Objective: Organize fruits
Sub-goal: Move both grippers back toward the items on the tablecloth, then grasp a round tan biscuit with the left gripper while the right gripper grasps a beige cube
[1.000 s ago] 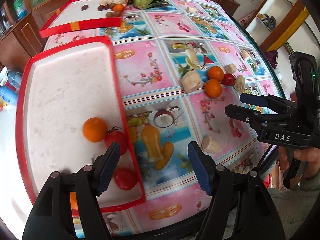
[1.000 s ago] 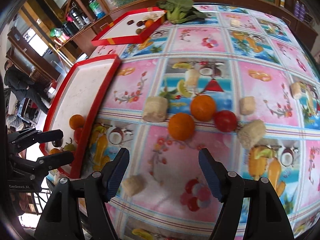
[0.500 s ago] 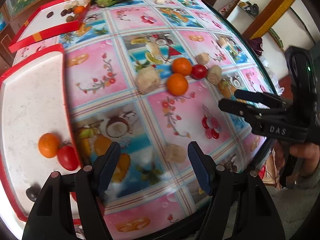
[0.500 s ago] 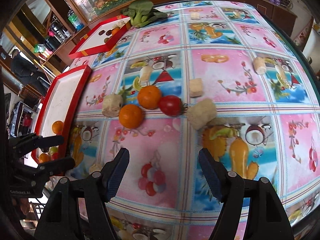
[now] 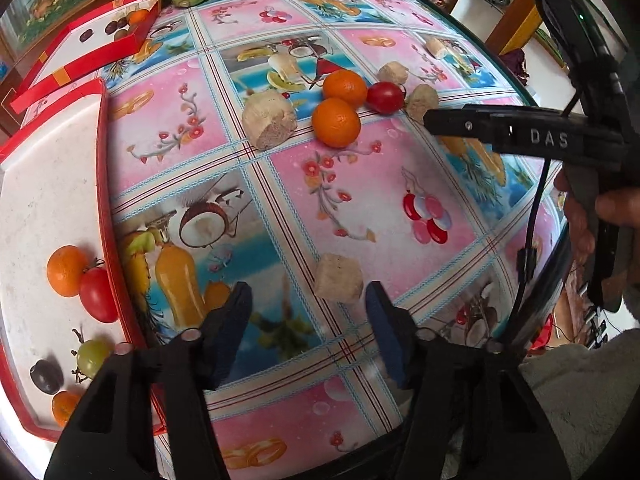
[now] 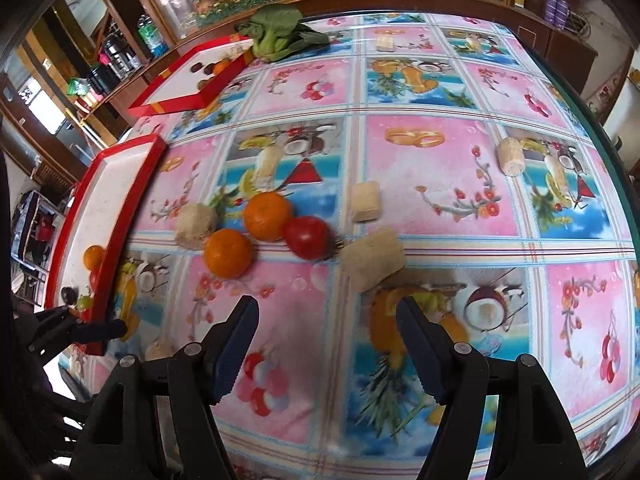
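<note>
Left gripper (image 5: 306, 312) closing, empty, pads not touching the pale chunk (image 5: 338, 278) just ahead at 12 o'clock. Right gripper (image 6: 326, 334) spread wide, empty, above the tablecloth (image 6: 400, 184). Two oranges (image 6: 248, 232) and tomato (image 6: 308, 237) clustered at its 11 o'clock. Red tray (image 5: 105, 184) holds sorted fruit at left gripper's 9 o'clock.

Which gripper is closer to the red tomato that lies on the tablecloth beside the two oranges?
Right. The right gripper is open just short of the tomato. The left gripper, its jaws closing with nothing between them, is further off, near a beige chunk.
</note>
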